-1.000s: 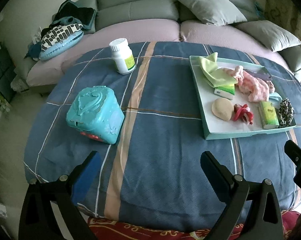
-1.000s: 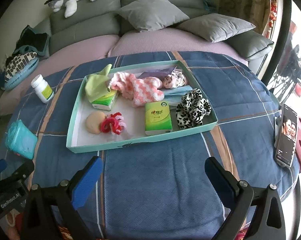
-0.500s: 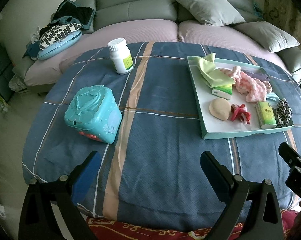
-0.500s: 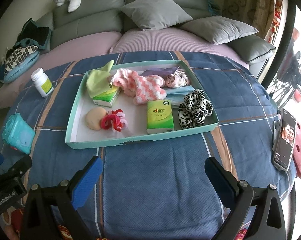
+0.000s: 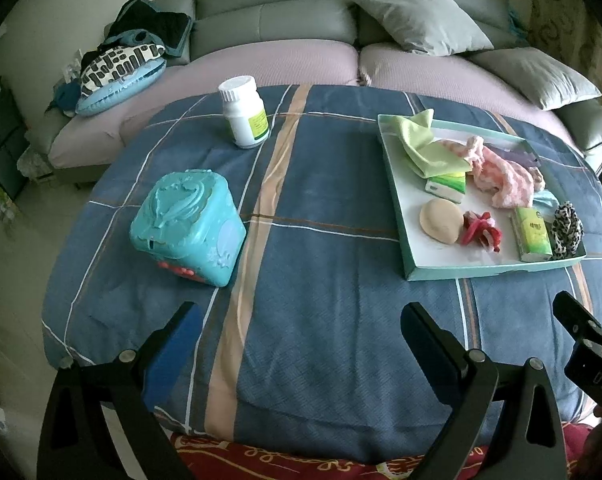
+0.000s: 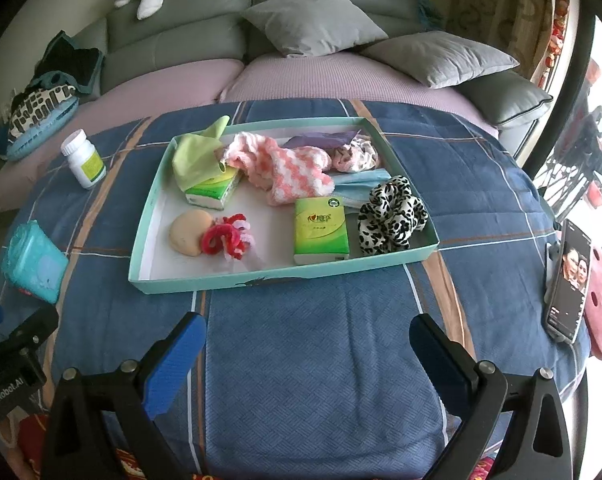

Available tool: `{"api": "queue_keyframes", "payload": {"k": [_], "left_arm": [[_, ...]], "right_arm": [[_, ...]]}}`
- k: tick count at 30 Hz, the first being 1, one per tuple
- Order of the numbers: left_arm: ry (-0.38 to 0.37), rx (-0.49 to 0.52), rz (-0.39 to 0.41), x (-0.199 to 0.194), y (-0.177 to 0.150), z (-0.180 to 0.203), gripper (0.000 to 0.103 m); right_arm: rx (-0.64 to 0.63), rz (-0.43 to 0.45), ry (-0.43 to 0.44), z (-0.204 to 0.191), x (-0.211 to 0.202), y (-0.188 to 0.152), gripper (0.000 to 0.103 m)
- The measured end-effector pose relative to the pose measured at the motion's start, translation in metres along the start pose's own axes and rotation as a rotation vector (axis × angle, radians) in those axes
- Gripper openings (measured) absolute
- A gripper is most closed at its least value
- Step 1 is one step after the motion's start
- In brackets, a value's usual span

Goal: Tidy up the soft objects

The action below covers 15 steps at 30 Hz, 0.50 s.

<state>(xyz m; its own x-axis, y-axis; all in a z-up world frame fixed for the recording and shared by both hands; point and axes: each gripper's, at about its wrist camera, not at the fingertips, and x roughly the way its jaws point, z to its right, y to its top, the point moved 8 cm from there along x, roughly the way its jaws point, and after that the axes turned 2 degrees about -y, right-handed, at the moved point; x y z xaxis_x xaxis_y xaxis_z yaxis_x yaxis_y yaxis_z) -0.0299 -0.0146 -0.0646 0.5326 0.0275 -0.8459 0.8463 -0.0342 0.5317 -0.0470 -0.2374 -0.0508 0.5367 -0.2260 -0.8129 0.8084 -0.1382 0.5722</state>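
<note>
Tray (image 6: 143,248): tissue packs (image 6: 321,230), pink sock (image 6: 285,168), leopard scrunchie (image 6: 393,216).
Teal box (image 5: 187,222): closed, left.
Left tongs (image 5: 301,344), right tongs (image 6: 307,352): wide apart, empty.

A woven, matt blue plaid blanket (image 6: 321,360) covers the table. The shallow tray (image 6: 261,278) looks like teal cardboard with a smooth white inside. The pink-and-white sock (image 6: 289,170) is fluffy knit; the leopard-print scrunchie (image 6: 393,216) is soft cloth. The tissue packs (image 6: 321,230) have glossy plastic wrap. The teal box (image 5: 189,222) and white bottle (image 5: 245,114) are smooth plastic.
</note>
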Motion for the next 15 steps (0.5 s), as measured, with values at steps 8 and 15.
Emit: {"api": "queue_keyframes", "payload": {"k": [8, 15], "left_arm": [[0.003, -0.002, 0.0, 0.0, -0.0001, 0.0007, 0.099], [0.006, -0.004, 0.002, -0.0006, -0.0001, 0.0002, 0.099]], "right_arm": [[-0.005, -0.004, -0.004, -0.0004, 0.0011, -0.0006, 0.103], [-0.007, -0.006, -0.005, -0.0006, 0.0019, -0.0014, 0.103]]}}
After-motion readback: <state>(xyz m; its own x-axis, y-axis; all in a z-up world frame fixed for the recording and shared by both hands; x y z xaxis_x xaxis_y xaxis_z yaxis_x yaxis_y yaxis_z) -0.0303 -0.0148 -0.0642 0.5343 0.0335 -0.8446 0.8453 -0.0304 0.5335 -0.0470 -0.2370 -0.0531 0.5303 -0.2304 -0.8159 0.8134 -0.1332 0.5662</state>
